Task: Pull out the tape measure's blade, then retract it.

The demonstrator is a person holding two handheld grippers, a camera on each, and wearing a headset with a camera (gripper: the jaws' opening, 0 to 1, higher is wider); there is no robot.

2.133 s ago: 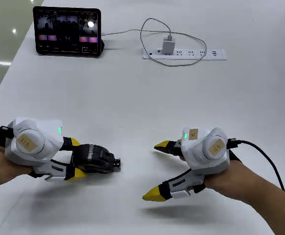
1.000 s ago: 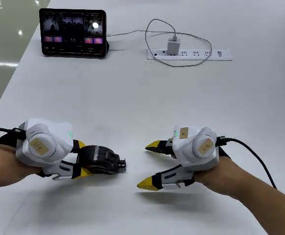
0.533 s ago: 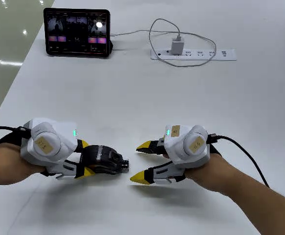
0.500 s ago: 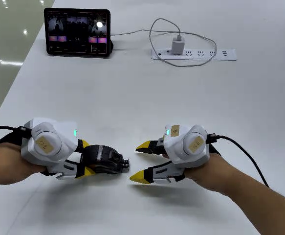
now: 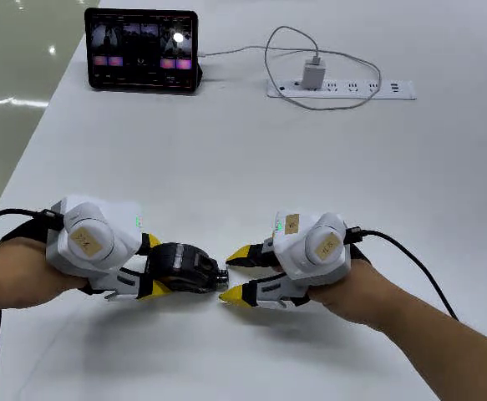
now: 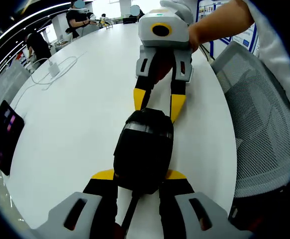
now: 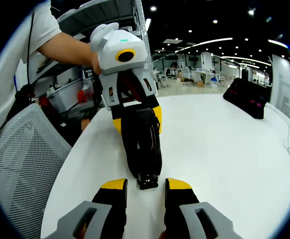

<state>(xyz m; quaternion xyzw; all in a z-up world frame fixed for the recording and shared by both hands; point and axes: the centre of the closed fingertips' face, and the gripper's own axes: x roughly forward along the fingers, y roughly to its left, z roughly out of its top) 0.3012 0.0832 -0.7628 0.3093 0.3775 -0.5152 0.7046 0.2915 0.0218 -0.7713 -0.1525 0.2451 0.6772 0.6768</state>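
A black tape measure (image 5: 185, 266) lies low over the white table (image 5: 251, 175), and my left gripper (image 5: 153, 269) is shut on its body. In the left gripper view the case (image 6: 144, 149) sits between the yellow fingertips (image 6: 103, 175). My right gripper (image 5: 229, 276) faces it from the right and is open. Its two yellow tips stand on either side of the blade's end hook (image 7: 147, 181) with a small gap on each side. The blade is inside the case.
A tablet (image 5: 143, 48) stands at the far left of the table. A power strip (image 5: 343, 87) with a plugged charger and looped cable lies at the back. The table's left edge (image 5: 34, 142) is close. A mesh chair (image 6: 254, 114) stands beside the table.
My right gripper has moved left up to the tape measure's front, and its jaws have narrowed around the hook. The left gripper still grips the case.
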